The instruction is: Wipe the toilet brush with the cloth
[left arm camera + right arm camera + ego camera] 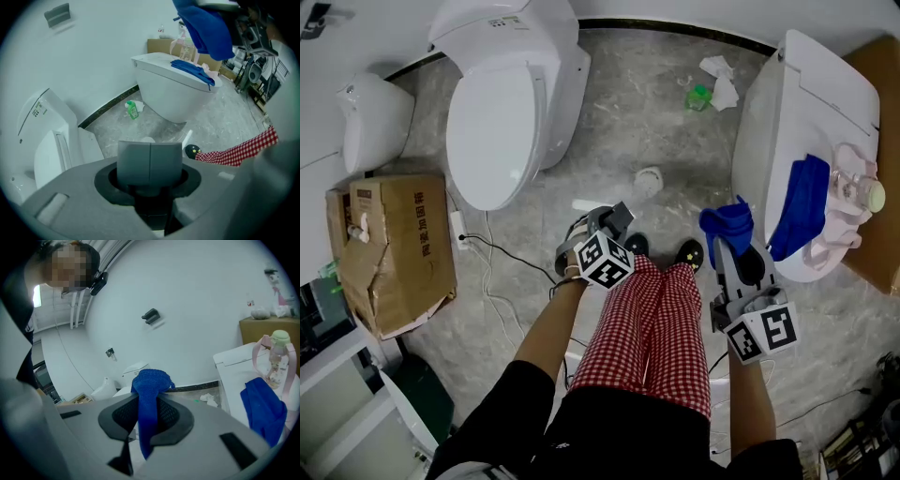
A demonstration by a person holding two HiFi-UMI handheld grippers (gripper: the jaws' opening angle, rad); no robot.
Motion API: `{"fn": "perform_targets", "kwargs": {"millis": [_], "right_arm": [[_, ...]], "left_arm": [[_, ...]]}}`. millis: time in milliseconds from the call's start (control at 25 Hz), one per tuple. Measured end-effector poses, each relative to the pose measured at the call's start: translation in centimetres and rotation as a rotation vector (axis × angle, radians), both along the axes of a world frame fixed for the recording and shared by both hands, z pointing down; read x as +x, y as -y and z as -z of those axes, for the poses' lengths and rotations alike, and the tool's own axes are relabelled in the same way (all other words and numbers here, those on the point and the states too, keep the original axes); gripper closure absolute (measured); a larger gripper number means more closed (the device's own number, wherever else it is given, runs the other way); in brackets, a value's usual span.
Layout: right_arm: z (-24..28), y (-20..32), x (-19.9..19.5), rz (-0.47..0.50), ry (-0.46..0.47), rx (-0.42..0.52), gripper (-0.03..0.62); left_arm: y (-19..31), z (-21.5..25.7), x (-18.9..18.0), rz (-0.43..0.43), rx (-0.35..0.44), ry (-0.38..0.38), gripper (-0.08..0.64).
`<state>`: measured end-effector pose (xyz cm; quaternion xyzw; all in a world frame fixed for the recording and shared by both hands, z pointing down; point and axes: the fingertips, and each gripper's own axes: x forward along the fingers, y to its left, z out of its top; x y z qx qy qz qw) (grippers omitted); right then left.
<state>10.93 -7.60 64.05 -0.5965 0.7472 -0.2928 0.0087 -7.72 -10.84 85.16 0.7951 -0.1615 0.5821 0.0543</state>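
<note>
Checked trousers (656, 319) above grey marbled floor (656, 122).

We look down on what seems a sanitary-ware test room or showroom, not a home bathroom. A white ceramic toilet with closed lid (492, 131), a second white ceramic toilet (769, 122) and a smaller white ceramic fixture (375, 122) share one grey marble-patterned floor (647, 103), beside an opened brown cardboard box (394, 248).
</note>
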Motion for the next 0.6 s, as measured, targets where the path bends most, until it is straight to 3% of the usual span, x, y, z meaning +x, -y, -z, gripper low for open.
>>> {"fn": "perform_targets", "kwargs": {"millis": [600], "right_arm": [[0.6,-1.1,0.4,-0.036,0.017,0.015,0.522]], "left_arm": [[-1.0,2.6,0.2,0.044,0.016,-0.034,0.402]]}}
